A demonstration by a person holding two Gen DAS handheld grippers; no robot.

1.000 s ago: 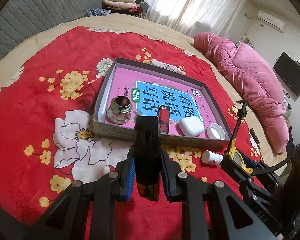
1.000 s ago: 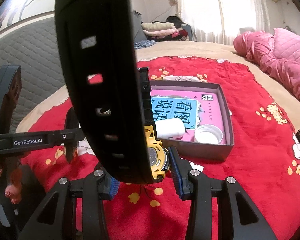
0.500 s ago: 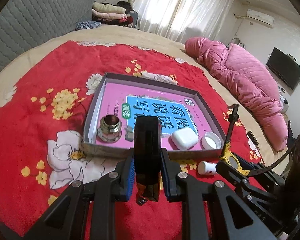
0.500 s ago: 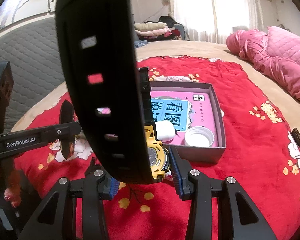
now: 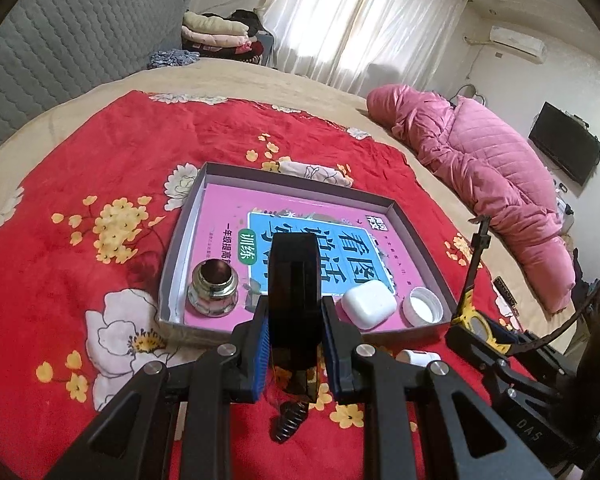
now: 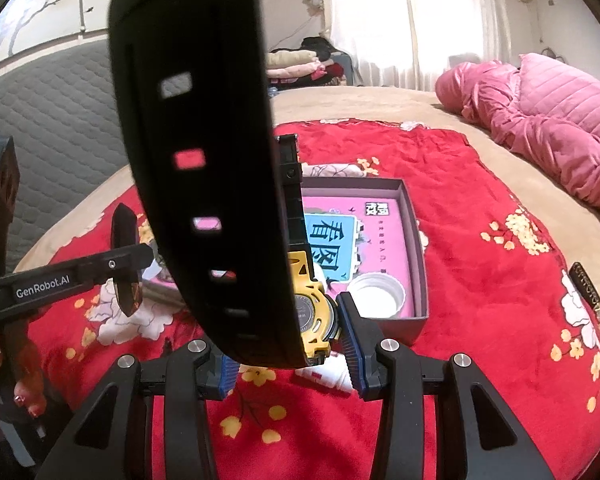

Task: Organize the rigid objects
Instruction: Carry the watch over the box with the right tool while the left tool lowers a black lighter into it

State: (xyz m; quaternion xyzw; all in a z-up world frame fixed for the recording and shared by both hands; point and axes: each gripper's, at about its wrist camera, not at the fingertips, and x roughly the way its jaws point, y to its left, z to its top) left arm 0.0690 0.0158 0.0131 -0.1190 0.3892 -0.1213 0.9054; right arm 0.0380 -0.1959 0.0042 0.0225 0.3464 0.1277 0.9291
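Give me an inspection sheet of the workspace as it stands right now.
Surface: red floral blanket on a bed.
Job's things: shallow box holds a pink book, metal fitting, white earbud case, white cap.
Clutter: small white bottle and black spring on the blanket outside the box.
Grippers: left hand-held gripper shut on a dark translucent piece; right hand-held gripper shut on a yellow-and-black watch.
Cables: nothing seen.
Surroundings: pink quilted coat, folded clothes, curtains.

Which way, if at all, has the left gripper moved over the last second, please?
Yes: the left gripper went forward; the tray's near wall now sits lower in its view.
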